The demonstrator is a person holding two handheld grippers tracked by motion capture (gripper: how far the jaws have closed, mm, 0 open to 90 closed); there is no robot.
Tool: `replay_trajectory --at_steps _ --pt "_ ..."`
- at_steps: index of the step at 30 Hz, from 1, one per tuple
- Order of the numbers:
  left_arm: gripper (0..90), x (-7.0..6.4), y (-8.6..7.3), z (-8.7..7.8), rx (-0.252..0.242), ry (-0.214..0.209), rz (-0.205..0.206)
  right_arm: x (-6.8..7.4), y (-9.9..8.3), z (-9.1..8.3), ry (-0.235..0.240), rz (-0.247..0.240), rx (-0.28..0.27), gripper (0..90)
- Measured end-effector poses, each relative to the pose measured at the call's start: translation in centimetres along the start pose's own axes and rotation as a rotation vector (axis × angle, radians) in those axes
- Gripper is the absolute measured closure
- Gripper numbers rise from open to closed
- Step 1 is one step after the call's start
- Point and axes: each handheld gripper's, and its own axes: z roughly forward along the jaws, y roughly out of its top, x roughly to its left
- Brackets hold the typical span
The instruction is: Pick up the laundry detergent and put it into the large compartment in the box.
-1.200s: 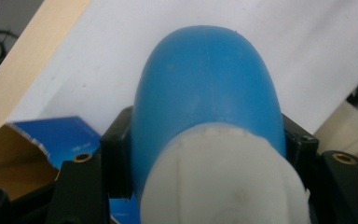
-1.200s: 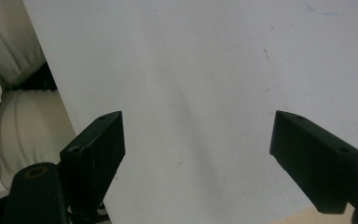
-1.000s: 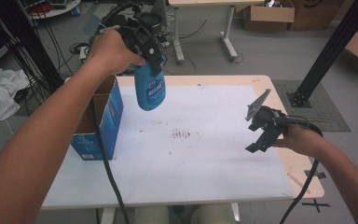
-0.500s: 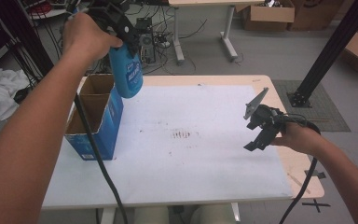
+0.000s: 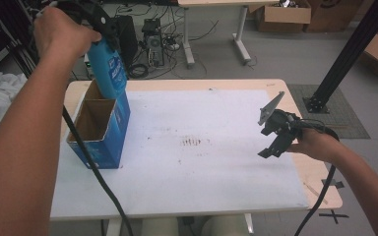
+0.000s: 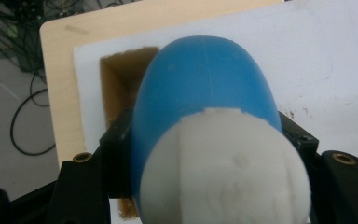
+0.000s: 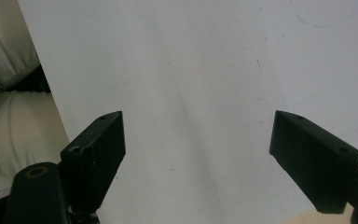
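A blue bottle [image 5: 107, 69] with a white cap hangs above the open blue cardboard box [image 5: 100, 129] at the table's left side. My left gripper [image 5: 100, 22] is shut on the bottle's upper part. In the left gripper view the bottle [image 6: 205, 102] with its white cap [image 6: 223, 172] sits between the black jaws, over the box opening [image 6: 121, 79]. My right gripper [image 5: 271, 132] hovers over the right part of the table, open with nothing in it. Its jaws stand wide apart over the white sheet in the right gripper view, gripper [image 7: 198, 163].
A white sheet [image 5: 192, 162] covers most of the wooden table [image 5: 320, 177]. Small dark marks [image 5: 193, 142] are at its middle. Behind the table are cables, a computer case [image 5: 152, 34], cardboard boxes [image 5: 280, 14] and a black frame post [image 5: 344, 54] at the right.
My left gripper has carried the blue bottle from above the table's middle-left, up and leftward, to above the box. The right gripper has stayed where it was.
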Motion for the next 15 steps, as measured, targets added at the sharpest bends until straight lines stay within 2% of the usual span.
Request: replay_trajectory --at_steps 4,6,11,15 --pt "38.1 0.9 -0.5 0.0 0.004 0.011 -0.042 0.0 -0.1 -0.1 -0.004 -0.003 -0.001 18.4" --pt "38.1 1.2 -0.6 0.0 0.005 0.017 -0.050 0.0 -0.1 -0.1 -0.005 -0.004 -0.001 18.4" --pt "38.1 2.3 -1.7 1.4 0.022 0.064 -0.091 0.2 -0.1 0.0 -0.004 -0.007 0.000 18.4" --pt "38.1 2.9 -2.2 2.2 0.025 0.071 -0.108 0.3 -0.2 -0.1 -0.006 -0.009 -0.004 18.4"
